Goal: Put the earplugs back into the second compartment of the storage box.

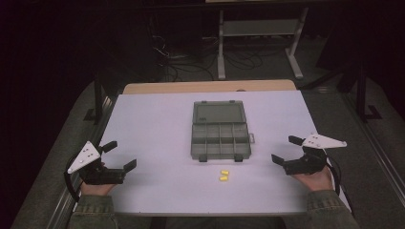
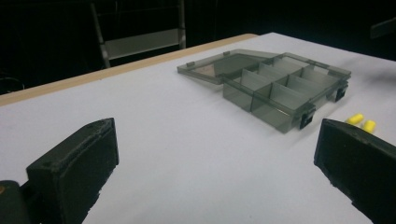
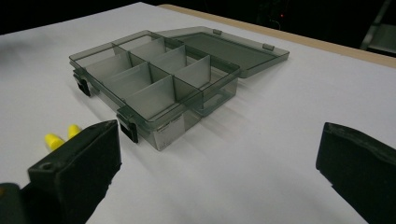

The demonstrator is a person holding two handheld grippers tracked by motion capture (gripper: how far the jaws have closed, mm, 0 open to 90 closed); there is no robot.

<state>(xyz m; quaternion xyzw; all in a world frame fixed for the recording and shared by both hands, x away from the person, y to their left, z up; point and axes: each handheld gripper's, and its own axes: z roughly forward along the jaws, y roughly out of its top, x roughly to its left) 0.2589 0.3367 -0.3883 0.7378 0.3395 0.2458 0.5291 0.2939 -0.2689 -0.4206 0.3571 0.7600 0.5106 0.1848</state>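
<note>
High view: one smoky-grey clear plastic compartment box [image 1: 221,137], lid open flat behind it, sits mid-table on the white tabletop [image 1: 153,119]; eight compartments counted. Two small yellow foam earplugs [image 1: 223,175] lie side by side just in front of it. Left gripper [image 1: 119,157] and right gripper [image 1: 285,150] rest near the table's side edges, jaws wide, nothing between them.

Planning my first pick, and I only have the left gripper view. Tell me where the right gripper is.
Observer: The right gripper rests at the right edge of the white table, jaws open, nothing between them.
Operator: Count the compartments in the smoky transparent plastic organiser box.
Observer: Eight, in two rows of four.
Operator: Place the two small yellow capsule-shaped pieces.
Observer: On the table, before the box's middle, on the person's side.
</note>
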